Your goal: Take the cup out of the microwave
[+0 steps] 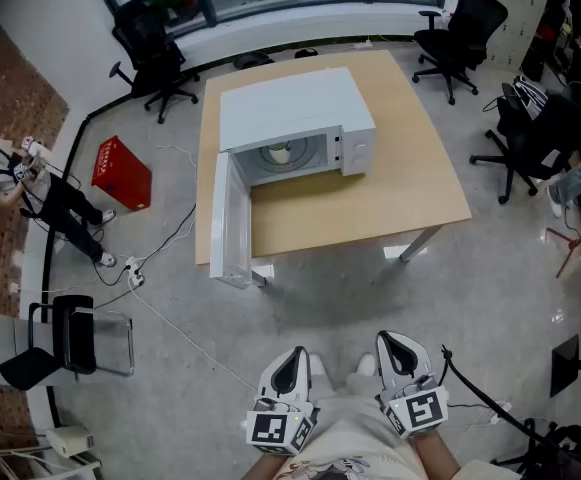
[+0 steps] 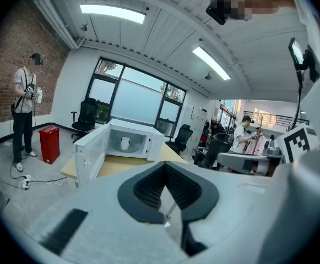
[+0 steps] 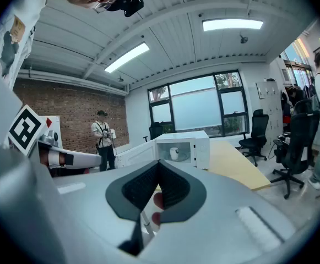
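Head view: cup [image 1: 281, 154] in microwave [image 1: 290, 108]; left claw [image 1: 291, 360], right claw [image 1: 398, 345] closed.

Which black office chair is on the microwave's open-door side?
The office chair past the table's far left corner, near the red crate; the others stand off its right side.

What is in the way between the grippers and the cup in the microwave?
Nothing visible. The microwave door hangs wide open, so the cup inside is uncovered. Only floor and table edge lie between it and the left gripper and right gripper.
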{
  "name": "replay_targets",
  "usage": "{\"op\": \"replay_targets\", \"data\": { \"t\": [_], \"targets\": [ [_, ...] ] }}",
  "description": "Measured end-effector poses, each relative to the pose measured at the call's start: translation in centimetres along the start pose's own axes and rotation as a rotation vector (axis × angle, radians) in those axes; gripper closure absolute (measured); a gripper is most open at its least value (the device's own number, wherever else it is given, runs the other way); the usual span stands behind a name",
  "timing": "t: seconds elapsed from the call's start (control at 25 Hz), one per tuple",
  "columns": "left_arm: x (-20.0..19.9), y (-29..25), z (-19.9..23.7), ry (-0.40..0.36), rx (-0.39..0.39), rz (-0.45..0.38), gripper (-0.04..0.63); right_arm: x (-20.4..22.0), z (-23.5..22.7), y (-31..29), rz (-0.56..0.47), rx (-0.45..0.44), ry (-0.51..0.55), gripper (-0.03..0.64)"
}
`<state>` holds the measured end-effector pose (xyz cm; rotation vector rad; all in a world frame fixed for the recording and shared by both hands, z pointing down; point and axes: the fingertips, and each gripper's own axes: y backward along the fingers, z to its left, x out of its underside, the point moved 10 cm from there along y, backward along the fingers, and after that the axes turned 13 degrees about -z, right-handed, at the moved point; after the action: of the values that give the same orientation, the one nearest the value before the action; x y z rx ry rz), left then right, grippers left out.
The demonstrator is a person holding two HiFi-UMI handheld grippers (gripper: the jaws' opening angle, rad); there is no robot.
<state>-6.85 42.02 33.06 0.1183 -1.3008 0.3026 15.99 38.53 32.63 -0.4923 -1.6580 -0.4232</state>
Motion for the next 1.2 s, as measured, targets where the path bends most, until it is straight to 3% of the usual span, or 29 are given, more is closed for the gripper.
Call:
{"op": "replay_targets", "data": {
  "t": [0.4, 0.76, 0.92, 1.2],
  "targets": [
    [1.0, -0.2, -3.1, -0.007, 0.008, 0.053, 0.591, -0.6, -3.3, 2.2, -0.015, 0.057, -0.026, 0.609],
    [1.8, -1.1, -5.8, 0.003, -0.068, 0.047, 0.591, -0.5, -7.1, 2.0, -0.019, -0.032, -0.017, 0.609],
    [1.8, -3.0, -4.6, 0.029, -0.119, 0.037, 0.591, -0.5, -8.2, -0.7, -0.011, -0.058, -0.036, 0.609],
    [1.2, -11.8, 2.1, 0.031, -0.091, 0.032, 0.591, 1.2, -10.0, -10.2, -0.008, -0.046, -0.001, 0.609]
  ]
}}
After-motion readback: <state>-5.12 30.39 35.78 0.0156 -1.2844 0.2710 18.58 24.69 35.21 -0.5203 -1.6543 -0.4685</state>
